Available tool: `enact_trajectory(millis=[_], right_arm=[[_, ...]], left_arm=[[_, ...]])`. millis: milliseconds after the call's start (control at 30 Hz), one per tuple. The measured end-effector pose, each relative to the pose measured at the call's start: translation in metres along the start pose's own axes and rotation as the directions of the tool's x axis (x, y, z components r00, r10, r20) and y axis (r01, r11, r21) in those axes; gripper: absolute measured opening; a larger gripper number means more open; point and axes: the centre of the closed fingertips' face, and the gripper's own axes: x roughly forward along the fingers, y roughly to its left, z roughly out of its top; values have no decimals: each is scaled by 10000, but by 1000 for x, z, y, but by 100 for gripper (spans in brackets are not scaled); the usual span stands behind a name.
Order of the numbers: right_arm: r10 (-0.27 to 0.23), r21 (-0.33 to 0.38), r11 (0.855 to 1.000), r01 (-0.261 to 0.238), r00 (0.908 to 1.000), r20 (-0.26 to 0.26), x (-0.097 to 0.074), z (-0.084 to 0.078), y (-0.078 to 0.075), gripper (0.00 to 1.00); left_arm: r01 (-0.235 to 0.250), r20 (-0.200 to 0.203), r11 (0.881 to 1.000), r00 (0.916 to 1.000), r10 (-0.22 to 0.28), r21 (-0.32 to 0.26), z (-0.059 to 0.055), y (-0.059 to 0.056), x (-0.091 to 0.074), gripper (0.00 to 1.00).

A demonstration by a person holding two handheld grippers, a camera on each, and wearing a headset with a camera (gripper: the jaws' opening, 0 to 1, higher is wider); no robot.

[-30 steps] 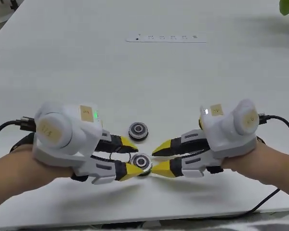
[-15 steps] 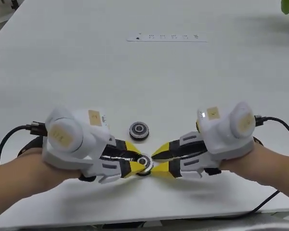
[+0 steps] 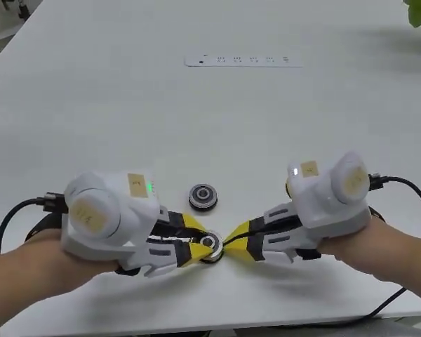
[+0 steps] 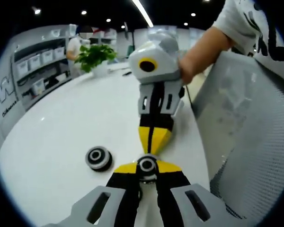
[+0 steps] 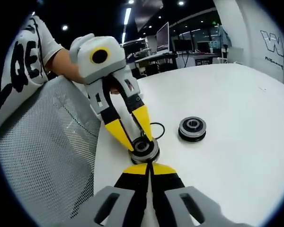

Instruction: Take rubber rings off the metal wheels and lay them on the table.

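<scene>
Jaws of the left gripper clamp the metal wheel; the right gripper jaws meet closed at its rim. The rubber ring probably stretches softly: pinch its outer edge.

The left gripper and right gripper are wearing white shells over yellow-tipped black jaws.
Both are trailing black cables, and the person is wearing a white T-shirt with black lettering.

On the table, the near wheel sits between the left tongs and right tongs, with a second wheel just behind and a power strip far back.
</scene>
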Motion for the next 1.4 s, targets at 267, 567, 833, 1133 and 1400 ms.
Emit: enact_trajectory(millis=[267,567,833,1133,1400], right_arm=[[-67,1873,9823,-100,9961,880,-9,6,-4,0],[-32,2705,9620,-369,9893,1461,-11,16,-1,0],[432,2390,9680,-769,9887,1433,-3,22,10,0],[473,2081,9749,-790,9871,1529,-6,29,14,0],[399,2078,9753,-756,9845,1705,-11,36,14,0]], left_arm=[[-44,-114,10000,9999,44,77,1,2,-1,12],[-115,-224,9999,9997,117,77,2,3,-1,11],[-90,-257,9999,9996,93,105,3,2,-1,11],[-37,-218,10000,9998,39,82,5,3,-1,12],[49,-225,9997,9997,-44,241,8,6,-9,14]])
